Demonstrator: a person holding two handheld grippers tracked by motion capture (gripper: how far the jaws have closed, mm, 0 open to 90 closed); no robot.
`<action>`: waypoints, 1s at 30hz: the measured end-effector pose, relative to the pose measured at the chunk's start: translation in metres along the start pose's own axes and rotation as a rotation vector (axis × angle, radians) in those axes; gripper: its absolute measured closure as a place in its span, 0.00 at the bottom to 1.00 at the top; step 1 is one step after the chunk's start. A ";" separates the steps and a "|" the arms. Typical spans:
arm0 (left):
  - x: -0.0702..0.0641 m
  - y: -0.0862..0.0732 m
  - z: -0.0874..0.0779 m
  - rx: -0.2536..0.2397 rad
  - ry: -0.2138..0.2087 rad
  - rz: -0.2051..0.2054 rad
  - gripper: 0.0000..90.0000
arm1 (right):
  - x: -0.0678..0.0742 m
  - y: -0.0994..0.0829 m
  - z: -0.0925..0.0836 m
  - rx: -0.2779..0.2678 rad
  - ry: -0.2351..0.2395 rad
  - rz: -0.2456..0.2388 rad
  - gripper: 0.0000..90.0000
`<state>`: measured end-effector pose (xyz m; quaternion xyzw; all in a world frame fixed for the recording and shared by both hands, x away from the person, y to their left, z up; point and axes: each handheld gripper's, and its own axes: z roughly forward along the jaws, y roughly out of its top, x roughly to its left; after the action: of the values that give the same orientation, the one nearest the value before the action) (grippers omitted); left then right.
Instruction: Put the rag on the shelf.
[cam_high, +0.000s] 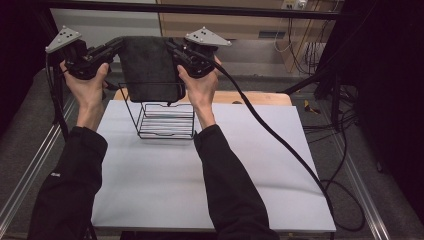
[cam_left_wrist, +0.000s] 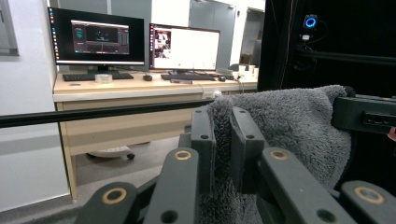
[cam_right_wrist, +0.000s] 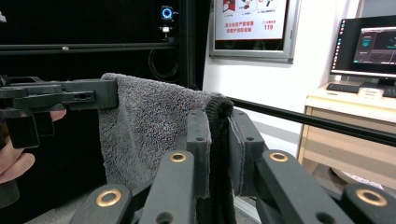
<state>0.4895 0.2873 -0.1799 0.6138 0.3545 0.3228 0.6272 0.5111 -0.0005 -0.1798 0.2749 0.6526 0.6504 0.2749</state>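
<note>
Overhead, wire rack (cam_high: 166, 120) under grey towel (cam_high: 150, 67); close up, both tools' (cam_left_wrist: 223, 140) (cam_right_wrist: 219, 144) jaws clamped on towel corners.

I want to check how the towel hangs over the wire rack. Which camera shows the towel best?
The high view: the whole dark grey towel hangs stretched between the left gripper and right gripper, above the wire rack. Each gripper view shows just the pinched top edge and part of the cloth, close up.

Wall poster (cam_right_wrist: 252, 21): the number "119" in red, above the desk (cam_right_wrist: 348, 105).
Other poster lines: too small to read.
Monitor screens: text unreadable.
</note>
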 end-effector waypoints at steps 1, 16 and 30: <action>-0.001 -0.001 -0.002 -0.001 -0.003 0.002 0.90 | 0.001 0.000 -0.001 0.002 0.002 -0.008 0.89; -0.001 -0.019 -0.014 0.031 -0.028 0.013 0.90 | 0.004 -0.011 -0.007 0.046 0.033 -0.026 0.89; -0.003 -0.029 -0.027 0.069 -0.039 0.034 0.90 | 0.014 -0.015 -0.013 0.078 0.067 -0.066 0.89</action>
<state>0.4646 0.2985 -0.2085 0.6471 0.3426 0.3092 0.6069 0.4917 0.0007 -0.1951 0.2421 0.6949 0.6239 0.2631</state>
